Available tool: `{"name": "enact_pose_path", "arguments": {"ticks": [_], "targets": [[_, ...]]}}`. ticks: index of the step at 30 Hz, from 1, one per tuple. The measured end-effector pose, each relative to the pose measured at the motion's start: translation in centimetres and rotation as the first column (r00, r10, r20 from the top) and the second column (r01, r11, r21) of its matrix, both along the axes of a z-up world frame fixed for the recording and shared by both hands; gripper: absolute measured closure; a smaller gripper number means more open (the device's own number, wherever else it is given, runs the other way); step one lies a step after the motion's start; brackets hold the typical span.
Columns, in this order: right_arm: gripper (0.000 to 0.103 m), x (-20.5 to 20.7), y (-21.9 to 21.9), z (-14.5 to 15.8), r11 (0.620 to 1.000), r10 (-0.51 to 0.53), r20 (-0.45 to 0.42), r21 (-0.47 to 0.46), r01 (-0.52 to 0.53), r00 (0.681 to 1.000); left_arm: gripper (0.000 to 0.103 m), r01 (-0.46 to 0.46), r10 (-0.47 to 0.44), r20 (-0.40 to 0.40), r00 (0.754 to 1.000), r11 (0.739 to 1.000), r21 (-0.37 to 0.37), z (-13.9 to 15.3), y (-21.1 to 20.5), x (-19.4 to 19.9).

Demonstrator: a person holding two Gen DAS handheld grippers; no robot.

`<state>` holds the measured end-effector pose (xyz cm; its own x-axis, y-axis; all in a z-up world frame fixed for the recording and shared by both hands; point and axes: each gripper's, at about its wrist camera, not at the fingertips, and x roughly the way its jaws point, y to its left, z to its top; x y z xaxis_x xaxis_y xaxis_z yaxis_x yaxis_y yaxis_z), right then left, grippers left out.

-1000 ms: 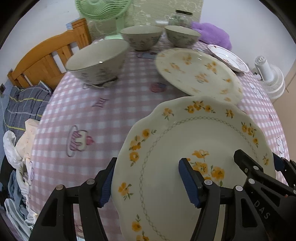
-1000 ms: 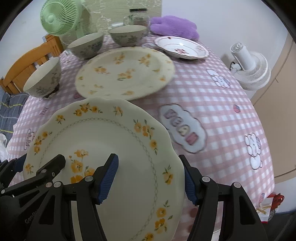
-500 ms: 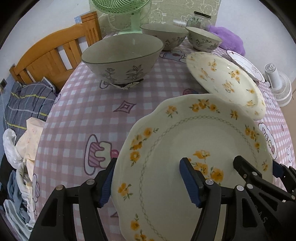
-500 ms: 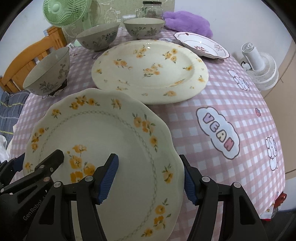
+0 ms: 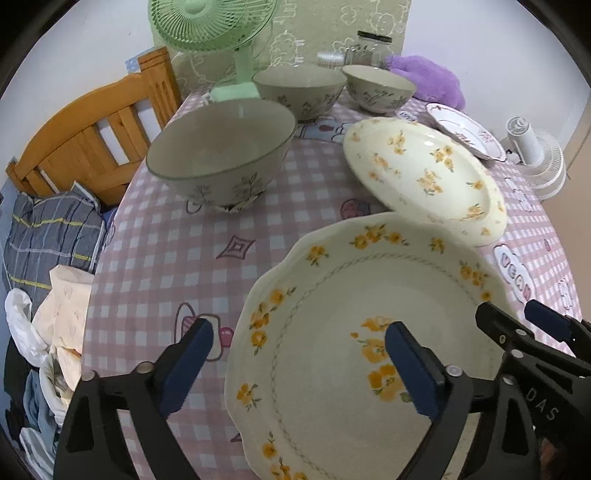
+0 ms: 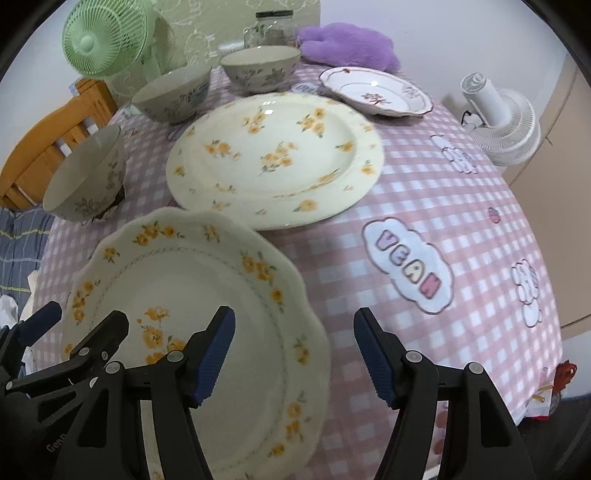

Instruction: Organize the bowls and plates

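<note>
Two hand-held grippers are flanking one scalloped plate (image 5: 332,350) with yellow flowers, which is sitting low at the near edge of the desk (image 5: 207,236). Left hand-held gripper (image 5: 299,365) is standing apart, its right finger lying over the plate's inside and its left finger out past the plate's left rim, over the pink checked cloth. Right hand-held gripper (image 6: 295,354) is also standing apart, left finger over the plate's inside, right finger out beyond the right rim; whether the pads are touching the plate, cannot tell. Round floral plate (image 6: 273,158) is lying just behind the scalloped one, its near edge looking overlapped by the scalloped rim in the left wrist view. Nearest bowl (image 5: 221,151) is sitting left of the round plate, two more bowls, one (image 5: 299,92) and another (image 5: 380,88), further back. Red-trimmed small plate (image 6: 376,92) is resting at the far right, purple plush (image 6: 347,44) and glass jar (image 6: 273,22) behind it. Green fan (image 5: 214,26) is standing at the far left edge, white fan (image 6: 498,118) off the desk's right side, wooden chair (image 5: 96,136) and bedding (image 5: 48,236) to the left.
</note>
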<state>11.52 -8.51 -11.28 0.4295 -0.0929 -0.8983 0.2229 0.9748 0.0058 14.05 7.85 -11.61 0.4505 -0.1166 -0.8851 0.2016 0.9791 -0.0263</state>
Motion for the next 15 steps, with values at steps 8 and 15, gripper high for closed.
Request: {"name": "enact_pose_path", "arguments": {"ticks": [8, 15], "targets": [[0.031, 0.0, -1.3, 2.8, 1.000, 0.000, 0.035, -0.011, 0.000, 0.999, 0.002, -0.014, 0.014, 0.023, 1.000, 1.000, -0.026, 1.9, -0.9, 0.4], [0.031, 1.3, -3.3, 3.7, 1.000, 0.030, 0.065, -0.008, -0.029, 0.997, 0.001, -0.016, 0.016, 0.045, 0.999, 1.000, -0.009, 2.4, -3.1, 1.3]]}}
